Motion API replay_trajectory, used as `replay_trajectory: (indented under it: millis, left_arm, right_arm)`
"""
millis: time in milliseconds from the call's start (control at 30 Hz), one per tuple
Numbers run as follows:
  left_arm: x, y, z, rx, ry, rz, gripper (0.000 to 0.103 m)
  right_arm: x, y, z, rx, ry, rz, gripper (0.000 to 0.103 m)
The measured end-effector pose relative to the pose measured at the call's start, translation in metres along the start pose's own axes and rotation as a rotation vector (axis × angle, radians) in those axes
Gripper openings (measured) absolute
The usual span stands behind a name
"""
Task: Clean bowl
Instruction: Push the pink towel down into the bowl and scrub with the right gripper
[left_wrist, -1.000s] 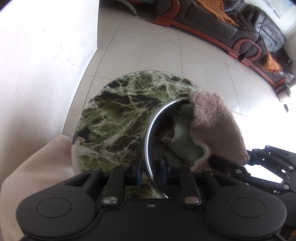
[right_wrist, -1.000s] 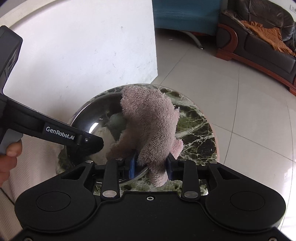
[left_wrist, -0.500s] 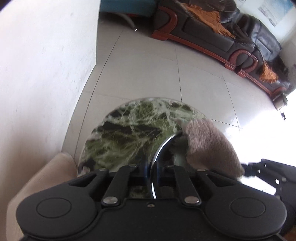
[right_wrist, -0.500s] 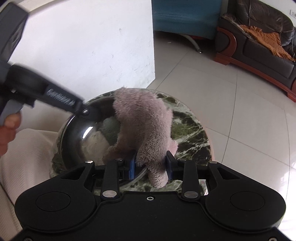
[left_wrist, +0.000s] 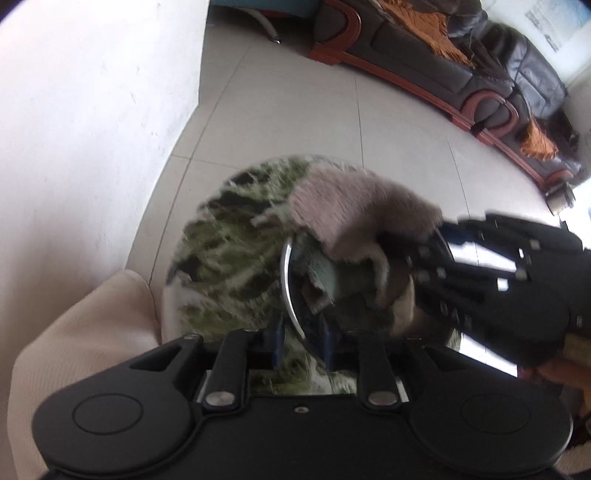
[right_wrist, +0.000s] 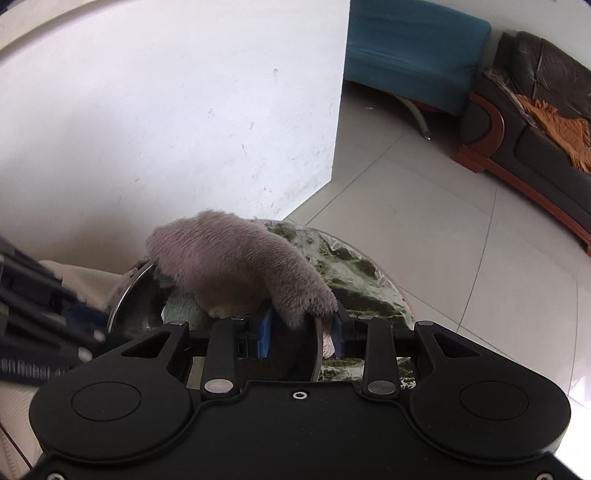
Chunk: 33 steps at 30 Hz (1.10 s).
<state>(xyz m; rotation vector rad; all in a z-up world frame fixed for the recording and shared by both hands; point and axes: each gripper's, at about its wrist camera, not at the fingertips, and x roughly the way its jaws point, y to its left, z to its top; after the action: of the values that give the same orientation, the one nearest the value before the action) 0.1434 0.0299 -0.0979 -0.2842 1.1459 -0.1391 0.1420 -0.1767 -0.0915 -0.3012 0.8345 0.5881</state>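
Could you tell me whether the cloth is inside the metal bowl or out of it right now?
Partly in: the cloth drapes over the bowl's rim, its folds reaching inside.

we see a bowl (left_wrist: 286, 280) of polished metal, mirror-glossy along its rim, and over it a cloth (right_wrist: 240, 266) of thick fuzzy pile, matt and mauve-grey. the round table (right_wrist: 354, 280) looks like glossy green veined marble, while both gripper bodies are smooth matt black plastic with small shiny metal pins. the far sofa (left_wrist: 461, 70) looks like glossy dark leather on varnished wood.
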Motion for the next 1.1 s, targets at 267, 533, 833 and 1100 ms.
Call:
replay_trajectory:
  millis: [267,533,833,1100]
  left_arm:
    - [0.018,0.011,0.003,-0.067,0.069,-0.038,0.013]
    - [0.015,0.011,0.001,-0.083,0.074,-0.034,0.013]
    - [0.016,0.009,0.005,-0.069,0.082,-0.025,0.013]
    - [0.016,0.008,0.005,-0.090,0.085,-0.026,0.013]
  right_arm:
    - [-0.005,-0.003,0.004,-0.057,-0.009,0.017,0.031]
    - [0.006,0.012,0.025,-0.185,-0.028,0.020,0.031]
    - [-0.003,0.025,0.028,-0.346,-0.072,0.018,0.046]
    - [0.021,0.030,0.043,-0.432,-0.027,0.083,0.039]
